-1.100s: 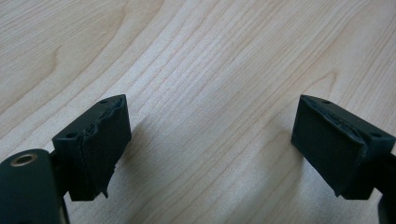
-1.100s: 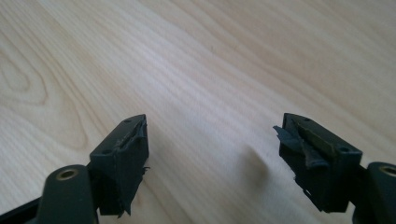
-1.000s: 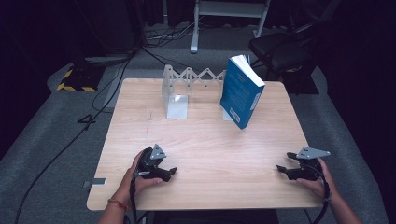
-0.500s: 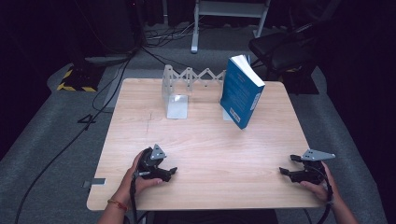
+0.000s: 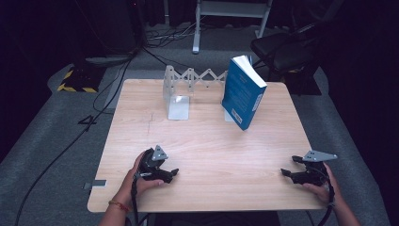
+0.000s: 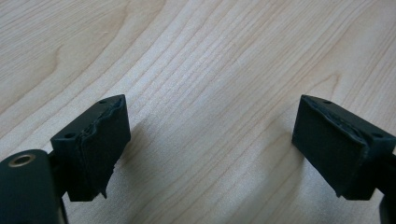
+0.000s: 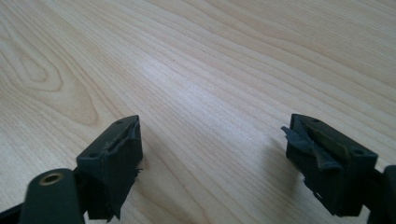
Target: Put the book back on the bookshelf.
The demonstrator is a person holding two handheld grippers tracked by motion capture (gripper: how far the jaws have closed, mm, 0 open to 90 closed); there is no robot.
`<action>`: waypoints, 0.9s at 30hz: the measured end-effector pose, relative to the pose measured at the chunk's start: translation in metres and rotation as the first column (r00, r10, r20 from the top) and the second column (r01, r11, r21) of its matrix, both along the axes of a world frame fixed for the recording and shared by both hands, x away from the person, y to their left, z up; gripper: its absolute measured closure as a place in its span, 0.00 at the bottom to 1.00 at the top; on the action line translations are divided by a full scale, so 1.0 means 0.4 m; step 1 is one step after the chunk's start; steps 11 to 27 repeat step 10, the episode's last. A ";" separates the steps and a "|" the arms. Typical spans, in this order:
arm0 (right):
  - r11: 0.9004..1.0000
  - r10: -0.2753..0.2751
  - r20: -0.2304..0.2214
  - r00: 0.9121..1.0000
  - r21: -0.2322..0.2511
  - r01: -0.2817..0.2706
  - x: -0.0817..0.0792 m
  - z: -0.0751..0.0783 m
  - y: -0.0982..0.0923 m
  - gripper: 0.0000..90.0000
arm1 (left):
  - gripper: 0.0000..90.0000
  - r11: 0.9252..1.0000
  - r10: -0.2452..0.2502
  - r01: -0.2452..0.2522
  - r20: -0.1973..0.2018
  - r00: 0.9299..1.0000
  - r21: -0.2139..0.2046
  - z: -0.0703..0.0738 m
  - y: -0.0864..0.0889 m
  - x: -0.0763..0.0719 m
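Both tongs stand wide with nothing between them. The left tongs [image 5: 173, 173] rest low and left of centre in the high view, and the right tongs [image 5: 287, 165], whose jaws have just been opening, sit at lower right; each lies on the pale wood-grain surface [image 5: 211, 141]. Their black pads [image 6: 100, 140] look rubbery and frayed at the edges. Well apart, at upper right of the surface, a blue book [image 5: 242, 94] stands tilted beside a clear zigzag rack [image 5: 188, 80]. The book is probably stiff, fairly heavy and smooth-covered, so it could slip; gripping across cover and pages near the spine seems safest.
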State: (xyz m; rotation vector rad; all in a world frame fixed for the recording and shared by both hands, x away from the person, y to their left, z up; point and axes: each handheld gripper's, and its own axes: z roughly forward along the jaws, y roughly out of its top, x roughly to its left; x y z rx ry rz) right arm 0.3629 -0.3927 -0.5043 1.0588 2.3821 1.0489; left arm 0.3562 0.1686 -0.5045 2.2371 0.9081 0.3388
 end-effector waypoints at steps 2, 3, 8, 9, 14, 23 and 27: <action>1.000 0.000 0.000 1.000 -0.001 0.000 0.000 0.000 0.000 0.21 | 0.13 1.000 -0.003 0.003 0.000 1.000 0.001 0.000 0.000 0.001; 1.000 0.001 0.001 1.000 -0.001 -0.001 0.000 0.000 0.000 0.21 | 0.13 1.000 -0.003 0.003 -0.002 1.000 -0.002 0.000 0.000 0.001; 1.000 0.000 0.001 1.000 -0.001 0.000 0.000 0.000 0.000 0.21 | 0.13 1.000 0.002 -0.002 -0.005 1.000 -0.001 0.000 0.000 0.003; 1.000 0.000 0.001 1.000 -0.001 0.000 0.000 0.000 0.000 0.21 | 0.13 1.000 0.005 -0.005 -0.001 1.000 -0.003 -0.001 0.000 0.003; 1.000 0.000 0.001 1.000 -0.001 0.000 0.000 0.000 0.000 0.21 | 0.13 1.000 0.007 -0.007 0.001 1.000 -0.004 -0.001 -0.001 0.004; 1.000 0.000 0.001 1.000 -0.001 0.000 0.000 0.000 0.000 0.21 | 0.13 1.000 0.007 -0.007 0.001 1.000 -0.004 -0.001 -0.001 0.004; 1.000 0.000 0.001 1.000 -0.001 0.000 0.000 0.000 0.000 0.21 | 0.13 1.000 0.007 -0.007 0.001 1.000 -0.004 -0.001 -0.001 0.004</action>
